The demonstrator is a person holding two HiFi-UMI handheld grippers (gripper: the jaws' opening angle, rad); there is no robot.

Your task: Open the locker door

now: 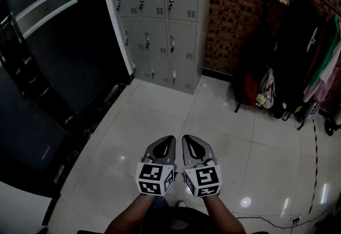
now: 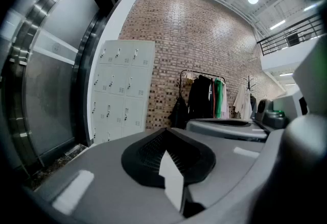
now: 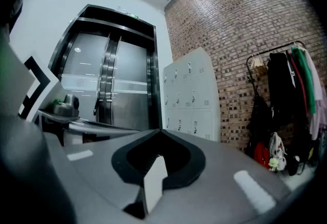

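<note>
Grey lockers (image 1: 160, 25), doors shut, stand well ahead of the jaws. The left gripper (image 1: 168, 139) and right gripper (image 1: 188, 139) sit side by side, jaws closed on nothing.

Left claw (image 2: 166, 129) closed, empty; lockers (image 2: 121, 93) well ahead beside brick wall (image 2: 204, 44).

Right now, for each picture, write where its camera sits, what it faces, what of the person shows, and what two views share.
Head view: on the person's head, looking down at the floor, lockers ahead; both forearms, left tool, right tool show.
Left gripper view: on the left tool, facing lockers and clothes rack; its shut jaws show.
Right gripper view: on the right tool, facing a glass door and lockers; its shut jaws show.
Shared: both gripper views show lockers and rack.
</note>
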